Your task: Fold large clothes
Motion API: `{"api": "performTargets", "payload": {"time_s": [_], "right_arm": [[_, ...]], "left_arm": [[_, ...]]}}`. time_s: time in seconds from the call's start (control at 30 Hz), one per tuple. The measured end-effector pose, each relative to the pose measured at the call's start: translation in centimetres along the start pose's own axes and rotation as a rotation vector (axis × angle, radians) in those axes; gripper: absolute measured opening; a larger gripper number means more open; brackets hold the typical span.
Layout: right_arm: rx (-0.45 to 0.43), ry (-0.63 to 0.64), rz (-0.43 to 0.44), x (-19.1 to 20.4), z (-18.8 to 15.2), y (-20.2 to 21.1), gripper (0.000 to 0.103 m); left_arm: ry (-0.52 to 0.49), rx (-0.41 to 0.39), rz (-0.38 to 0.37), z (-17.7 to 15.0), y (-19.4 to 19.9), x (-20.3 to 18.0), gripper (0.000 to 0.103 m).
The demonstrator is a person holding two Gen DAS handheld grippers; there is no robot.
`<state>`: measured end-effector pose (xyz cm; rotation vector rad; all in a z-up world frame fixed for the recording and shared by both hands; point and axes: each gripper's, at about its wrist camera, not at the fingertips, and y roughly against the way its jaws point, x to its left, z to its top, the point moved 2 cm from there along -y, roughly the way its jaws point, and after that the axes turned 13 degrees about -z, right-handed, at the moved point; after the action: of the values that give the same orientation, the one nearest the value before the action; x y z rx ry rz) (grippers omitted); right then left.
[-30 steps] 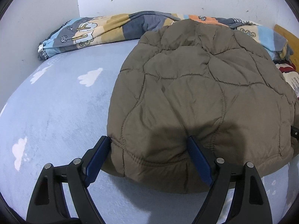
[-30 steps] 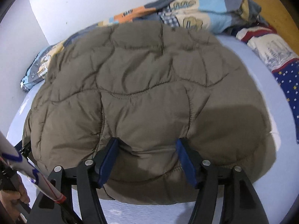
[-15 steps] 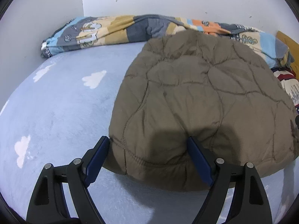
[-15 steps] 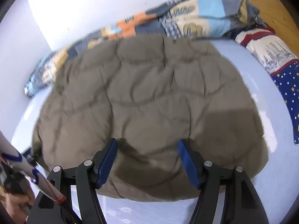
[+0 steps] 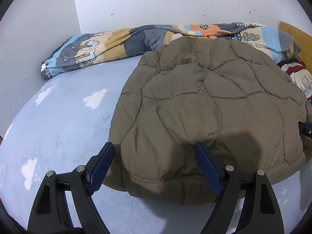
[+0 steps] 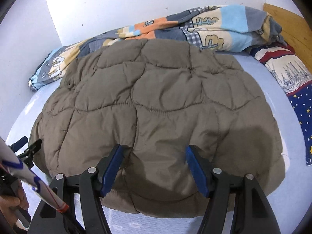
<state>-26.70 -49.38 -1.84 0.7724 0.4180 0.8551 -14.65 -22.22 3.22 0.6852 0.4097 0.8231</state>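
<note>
The jacket (image 6: pixel 159 105), a brown quilted one, lies folded into a rounded pad on the bed (image 5: pixel 58 128), straight ahead of both tongs, its near hem running between and under their fingers. The left tongs (image 5: pixel 154 159) stand wide at the jacket's left near corner: one finger is just off the edge over the sheet, the other over the padding, and nothing is pinched. The right tongs (image 6: pixel 154 161) also stand open above the near hem; whether their tips touch the cloth I cannot tell, but they clamp nothing.

By my reading a fold has just been laid down and both tongs are free of it. The next move would call for a fresh hold on an edge, near or side, with enough bite to gather the thick, springy layers before carrying them across.

Beyond the jacket a patchwork blanket (image 5: pixel 109 46) is bunched along the wall (image 5: pixel 156 2); to the right lies a starred, striped cloth (image 6: pixel 292 89).

No brand, label or writing can be read anywhere.
</note>
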Motion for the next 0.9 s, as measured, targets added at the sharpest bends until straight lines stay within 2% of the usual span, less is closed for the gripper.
{"api": "performTargets", "payload": {"time_s": [0.43,0.57,0.7,0.8,0.9], "right_arm": [[0.049,0.036,-0.023,0.7,-0.7,-1.7,0.075],[0.066,0.017,0.003,0.1,-0.3,-1.0,0.076],[0.029,-0.066,0.028,-1.8,0.8,0.9,0.076],[0.021,-0.093,-0.011,-3.2,1.3,1.1,0.076],[0.061,-0.124,-0.055,-4.2,1.0,-0.1,0.076]], "left_arm": [[-0.009,0.019,-0.005,-0.2,-0.4,0.1,0.084],[0.069,0.034,-0.051,0.4,0.1,1.2,0.084],[0.132,0.006,-0.045,1.0,0.8,2.9,0.084],[0.164,0.036,-0.021,0.6,0.0,3.9,0.084],[0.200,0.084,-0.043,0.0,-1.1,4.3,0.084]]}}
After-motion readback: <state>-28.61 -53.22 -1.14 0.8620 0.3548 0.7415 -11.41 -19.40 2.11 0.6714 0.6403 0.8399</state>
